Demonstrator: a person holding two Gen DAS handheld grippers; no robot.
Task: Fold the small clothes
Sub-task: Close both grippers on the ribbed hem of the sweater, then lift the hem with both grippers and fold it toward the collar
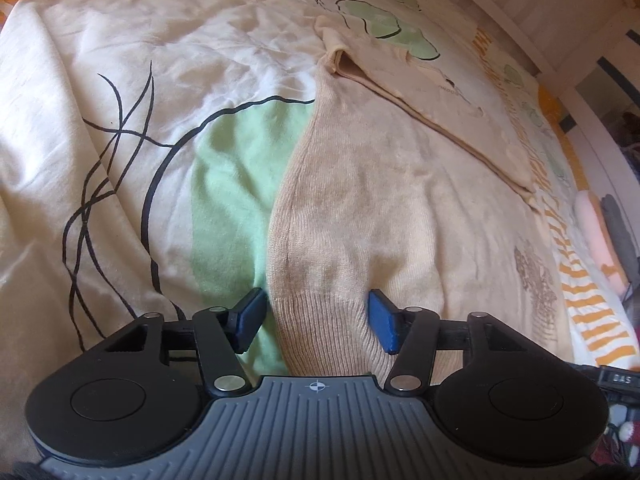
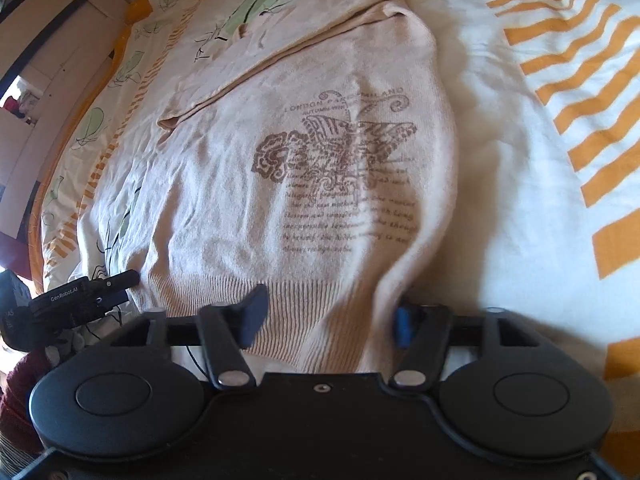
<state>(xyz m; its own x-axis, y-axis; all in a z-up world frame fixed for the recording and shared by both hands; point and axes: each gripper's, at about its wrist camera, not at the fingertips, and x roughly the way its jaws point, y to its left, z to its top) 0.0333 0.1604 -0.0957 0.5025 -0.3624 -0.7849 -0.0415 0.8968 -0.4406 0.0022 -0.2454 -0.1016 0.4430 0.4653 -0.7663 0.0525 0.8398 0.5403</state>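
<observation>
A cream knit sweater [image 1: 360, 208] with a brown printed emblem [image 2: 336, 152] lies flat on the bed, one sleeve [image 1: 420, 96] folded across its upper part. My left gripper [image 1: 316, 320] is open, its blue pads either side of the ribbed hem at the sweater's left bottom corner. My right gripper [image 2: 326, 316] is open, its pads either side of the ribbed hem [image 2: 312, 300] at the right bottom corner. The left gripper also shows at the left edge of the right wrist view [image 2: 80, 300].
The bedspread [image 1: 120, 120] is cream with green shapes, black lines and orange stripes [image 2: 580, 100]. White furniture [image 1: 580, 20] stands past the bed's far edge. Folded items [image 1: 604, 232] lie at the bed's right side.
</observation>
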